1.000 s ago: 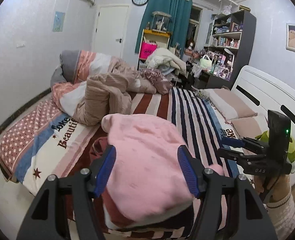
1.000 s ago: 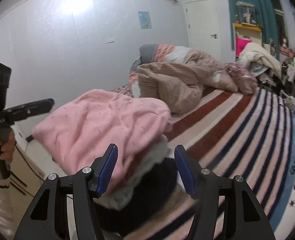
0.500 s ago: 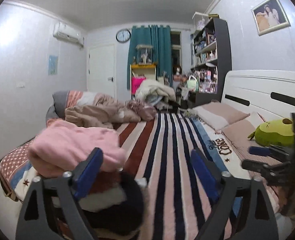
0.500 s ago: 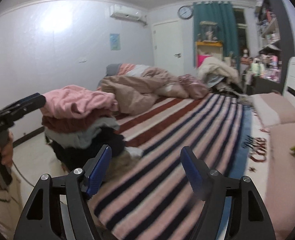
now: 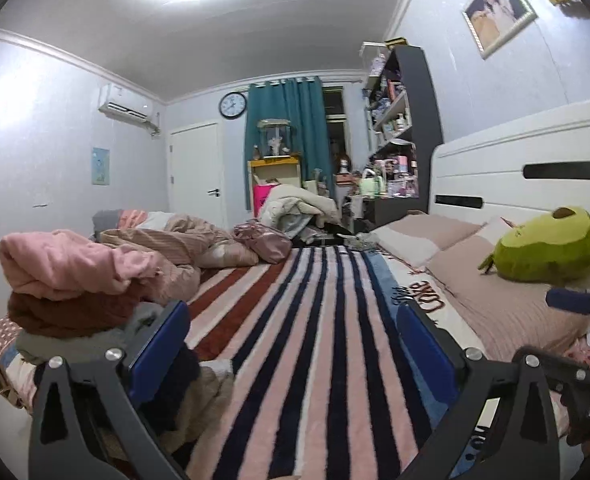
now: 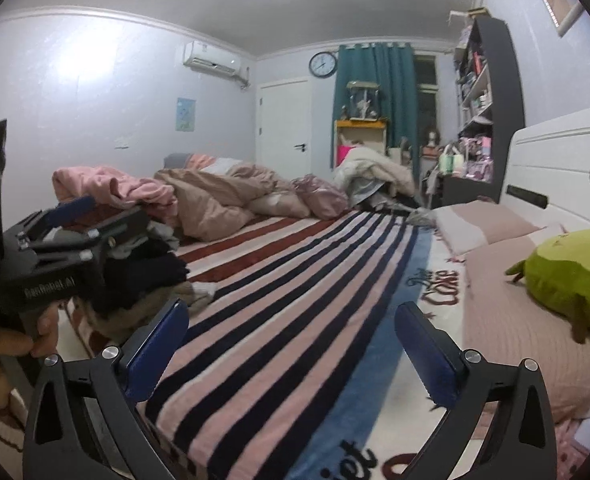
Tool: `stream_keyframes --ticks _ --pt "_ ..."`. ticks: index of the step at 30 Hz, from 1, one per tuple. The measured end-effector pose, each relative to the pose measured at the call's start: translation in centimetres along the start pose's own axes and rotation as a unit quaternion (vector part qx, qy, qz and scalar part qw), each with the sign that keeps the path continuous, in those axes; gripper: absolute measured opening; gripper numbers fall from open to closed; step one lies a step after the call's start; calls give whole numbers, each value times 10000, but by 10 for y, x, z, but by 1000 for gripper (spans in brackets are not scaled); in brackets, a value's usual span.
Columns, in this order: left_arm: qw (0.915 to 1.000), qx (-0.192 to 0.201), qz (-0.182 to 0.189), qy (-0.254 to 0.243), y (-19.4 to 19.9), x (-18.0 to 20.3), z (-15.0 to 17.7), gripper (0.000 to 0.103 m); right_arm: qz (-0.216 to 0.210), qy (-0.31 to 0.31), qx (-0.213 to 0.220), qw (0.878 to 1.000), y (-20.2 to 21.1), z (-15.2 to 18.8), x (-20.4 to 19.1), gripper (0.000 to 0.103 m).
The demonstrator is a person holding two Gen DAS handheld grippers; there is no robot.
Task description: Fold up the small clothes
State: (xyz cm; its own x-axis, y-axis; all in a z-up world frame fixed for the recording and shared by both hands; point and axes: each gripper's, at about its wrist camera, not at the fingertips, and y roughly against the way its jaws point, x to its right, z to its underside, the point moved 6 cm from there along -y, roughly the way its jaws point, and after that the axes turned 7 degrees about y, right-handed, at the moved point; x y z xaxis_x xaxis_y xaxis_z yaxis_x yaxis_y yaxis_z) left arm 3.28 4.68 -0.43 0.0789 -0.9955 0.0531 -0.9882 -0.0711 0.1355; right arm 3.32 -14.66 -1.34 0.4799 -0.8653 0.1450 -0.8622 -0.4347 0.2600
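A stack of folded clothes stands at the left edge of the bed, with a pink garment (image 5: 63,264) on top and a dark red one (image 5: 75,312) under it, then grey and dark pieces. My left gripper (image 5: 291,332) hangs to the right of the stack; its jaws are opening and hold nothing, with only striped blanket beyond them. My right gripper (image 6: 293,328) is also over the blanket, jaws opening, nothing between them. In the right wrist view the pink garment (image 6: 111,188) shows behind the left gripper's blue fingers (image 6: 75,205), which hide part of the stack.
A striped blanket (image 5: 315,340) covers the bed. A rumpled beige quilt (image 5: 167,248) lies at the far left, pillows (image 5: 415,236) and a green plush toy (image 5: 543,244) along the white headboard at right. A hand (image 6: 11,344) holds the left gripper's handle.
Both grippers let go of the pink garment, pulled back and swung right over the blanket, and their jaws widened. The pink garment now rests on top of the stack.
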Motion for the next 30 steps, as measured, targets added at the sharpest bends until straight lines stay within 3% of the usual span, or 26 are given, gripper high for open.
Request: stream_keyframes --ticks 10,30 --pt "9996 -48 246 89 1 24 7 102 316 -28 187 9993 21 -3 10 103" --pt "9993 -99 260 264 4 15 12 102 300 -178 202 9992 25 -2 11 103"
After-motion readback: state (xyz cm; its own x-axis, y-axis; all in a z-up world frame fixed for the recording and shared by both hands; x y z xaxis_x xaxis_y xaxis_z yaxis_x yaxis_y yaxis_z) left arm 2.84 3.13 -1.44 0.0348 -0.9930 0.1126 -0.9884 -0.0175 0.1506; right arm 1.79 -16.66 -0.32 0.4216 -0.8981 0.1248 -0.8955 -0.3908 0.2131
